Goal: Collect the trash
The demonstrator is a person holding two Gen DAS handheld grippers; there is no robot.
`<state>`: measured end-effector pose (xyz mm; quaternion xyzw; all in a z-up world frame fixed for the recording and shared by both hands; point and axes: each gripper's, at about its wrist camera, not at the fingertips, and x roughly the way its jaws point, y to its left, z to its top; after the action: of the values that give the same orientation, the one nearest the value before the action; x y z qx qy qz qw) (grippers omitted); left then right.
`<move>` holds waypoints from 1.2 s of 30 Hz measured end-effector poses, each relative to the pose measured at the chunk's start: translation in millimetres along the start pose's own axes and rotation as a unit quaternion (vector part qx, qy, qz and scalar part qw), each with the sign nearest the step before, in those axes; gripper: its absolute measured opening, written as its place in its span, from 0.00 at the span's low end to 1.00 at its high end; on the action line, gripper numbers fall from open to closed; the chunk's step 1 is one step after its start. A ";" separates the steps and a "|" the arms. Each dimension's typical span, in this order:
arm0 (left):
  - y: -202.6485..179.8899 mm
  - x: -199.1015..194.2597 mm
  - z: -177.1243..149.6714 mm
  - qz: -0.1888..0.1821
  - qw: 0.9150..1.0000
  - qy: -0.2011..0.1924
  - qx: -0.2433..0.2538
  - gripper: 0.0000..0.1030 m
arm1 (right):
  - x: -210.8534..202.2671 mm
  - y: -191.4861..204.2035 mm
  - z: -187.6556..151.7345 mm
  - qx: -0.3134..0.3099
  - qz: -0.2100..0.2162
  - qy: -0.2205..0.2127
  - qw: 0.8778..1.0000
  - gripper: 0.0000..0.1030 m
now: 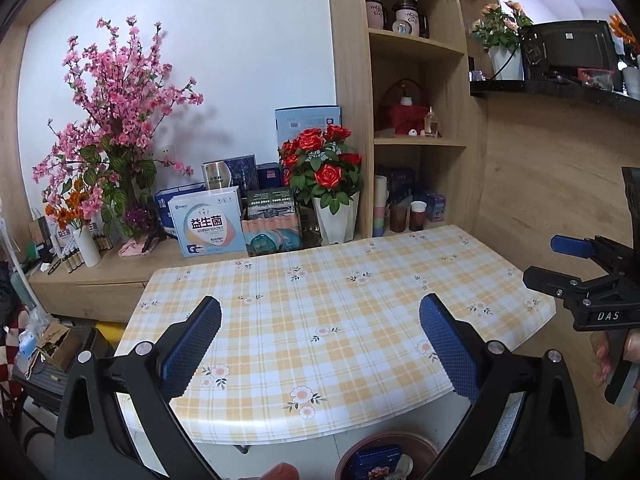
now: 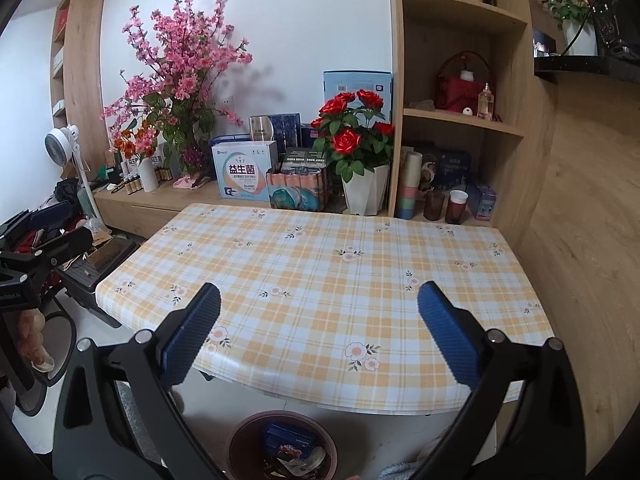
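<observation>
My left gripper [image 1: 320, 316] hangs open above the near edge of the table [image 1: 328, 280], nothing between its blue pads. My right gripper [image 2: 320, 312] is open too, and holds nothing. Each shows in the other's view: the right gripper [image 1: 548, 264] at the right edge, the left gripper [image 2: 74, 226] at the left edge. The table [image 2: 320, 256] wears a yellow checked cloth with flowers, and nothing lies on it. On the floor below its near edge stands a round brown trash bin [image 1: 390, 437] [image 2: 244, 436]. In it lie a blue box [image 1: 376, 460] [image 2: 290, 438] and other scraps.
Behind the table runs a wooden sideboard [image 2: 132, 204] with pink blossoms [image 2: 180, 52], boxes [image 2: 244, 174] and a pot of red roses [image 2: 356, 136]. A shelf unit [image 2: 460, 120] with cups stands at the right, beside a wooden wall. A fan [image 2: 60, 146] and black clutter sit at the left.
</observation>
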<state>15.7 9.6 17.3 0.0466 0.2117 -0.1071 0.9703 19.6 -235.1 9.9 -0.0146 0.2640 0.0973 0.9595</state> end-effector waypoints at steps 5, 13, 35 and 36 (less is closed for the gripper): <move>-3.2 -4.9 2.0 0.013 1.000 -0.003 0.003 0.94 | -5.7 1.8 2.6 -0.003 -0.005 -0.001 1.000 0.95; -5.4 -3.4 0.3 0.029 1.000 0.006 0.007 0.94 | -7.3 0.1 3.2 -0.009 -0.018 0.002 1.000 0.95; -8.8 -2.5 -3.2 0.045 0.999 0.010 0.016 0.94 | -5.6 0.4 1.9 -0.020 -0.031 0.006 0.999 0.95; -8.6 -2.4 -2.8 0.045 0.999 0.010 0.017 0.94 | -5.6 0.4 2.0 -0.019 -0.031 0.006 0.999 0.95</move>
<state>10.5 2.1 15.4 0.0733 0.2174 -0.0661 0.9711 15.8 -235.6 14.5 -0.0419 0.2668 0.0730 0.9601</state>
